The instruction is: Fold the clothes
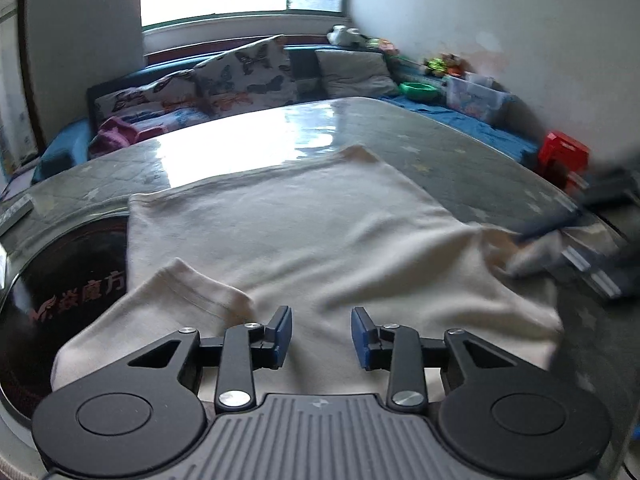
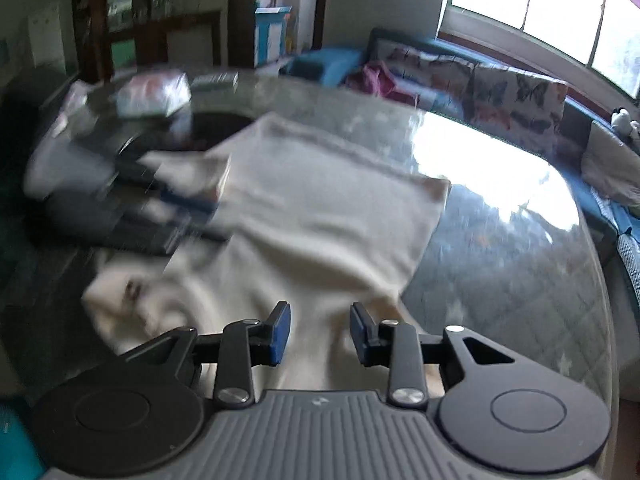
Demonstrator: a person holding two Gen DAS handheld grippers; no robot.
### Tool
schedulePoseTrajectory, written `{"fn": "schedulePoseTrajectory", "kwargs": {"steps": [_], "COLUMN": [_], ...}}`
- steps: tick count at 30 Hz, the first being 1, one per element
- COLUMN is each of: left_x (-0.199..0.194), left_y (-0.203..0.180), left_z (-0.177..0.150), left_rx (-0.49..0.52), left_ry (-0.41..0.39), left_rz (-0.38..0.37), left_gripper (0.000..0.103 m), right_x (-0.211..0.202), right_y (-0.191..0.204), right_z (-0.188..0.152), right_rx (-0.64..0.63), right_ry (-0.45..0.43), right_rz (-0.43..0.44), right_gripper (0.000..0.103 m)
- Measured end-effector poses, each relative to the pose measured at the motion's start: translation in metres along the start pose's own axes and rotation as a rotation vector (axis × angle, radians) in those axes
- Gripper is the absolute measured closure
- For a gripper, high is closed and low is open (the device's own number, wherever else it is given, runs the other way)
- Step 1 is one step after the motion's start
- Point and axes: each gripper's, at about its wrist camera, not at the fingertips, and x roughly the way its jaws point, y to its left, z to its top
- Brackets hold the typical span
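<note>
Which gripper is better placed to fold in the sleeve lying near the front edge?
Left, probably. The left gripper hangs open over the shirt, with the sleeve lying flat just beside its fingers. The right gripper, also open, sits over the opposite, rumpled side, and its view is blurred.

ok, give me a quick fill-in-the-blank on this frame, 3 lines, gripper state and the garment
1. The jaws of the left gripper stand ____, with nothing between them.
2. The shirt spread on the table is ____ in colour.
3. The pads of the right gripper are ____ in colour.

Missing words: open; cream (off-white); blue
</note>
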Motion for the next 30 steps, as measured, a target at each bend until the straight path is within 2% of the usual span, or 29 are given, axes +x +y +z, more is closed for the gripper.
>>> {"fn": "schedulePoseTrajectory", "kwargs": {"steps": [4, 9, 13, 17, 21, 25, 30], "left_x": [-0.01, -0.024, -0.029, -0.018, 0.005, 0.017, 0.018], "left_y": [-0.01, -0.015, -0.015, -0.02, -0.037, -0.057, -0.073], "left_z": [-0.01, -0.02, -0.012, 0.01, 0.022, 0.022, 0.016], "left_rx": [0.025, 0.047, 0.065, 0.013, 0.01, 0.048, 0.105], "left_ry": [-0.007, -0.001, -0.007, -0.039, -0.028, -0.012, -0.014], "left_rz": [-0.015, -0.059, -0.066, -0.08, -0.11, -0.154, -0.181], "left_gripper": [0.067, 0.065, 0.065, 0.065, 0.065, 0.066, 0.065], "right_x": [0.025, 0.041, 0.026, 0.013, -0.012, -0.046, -0.07], "right_y": [-0.003, -0.001, 0.002, 0.009, 0.002, -0.023, -0.076], "right_z": [0.014, 0.003, -0.009, -0.021, -0.032, -0.045, -0.082], "right_rx": [0.003, -0.029, -0.05, -0.046, 0.031, 0.131, 0.31], "right_ry": [-0.017, 0.061, 0.059, 0.062, 0.035, 0.007, 0.051], "right_rz": [0.008, 0.003, -0.018, -0.004, -0.007, -0.097, -0.287], "right_gripper": [0.071, 0.071, 0.07, 0.069, 0.069, 0.069, 0.069]}}
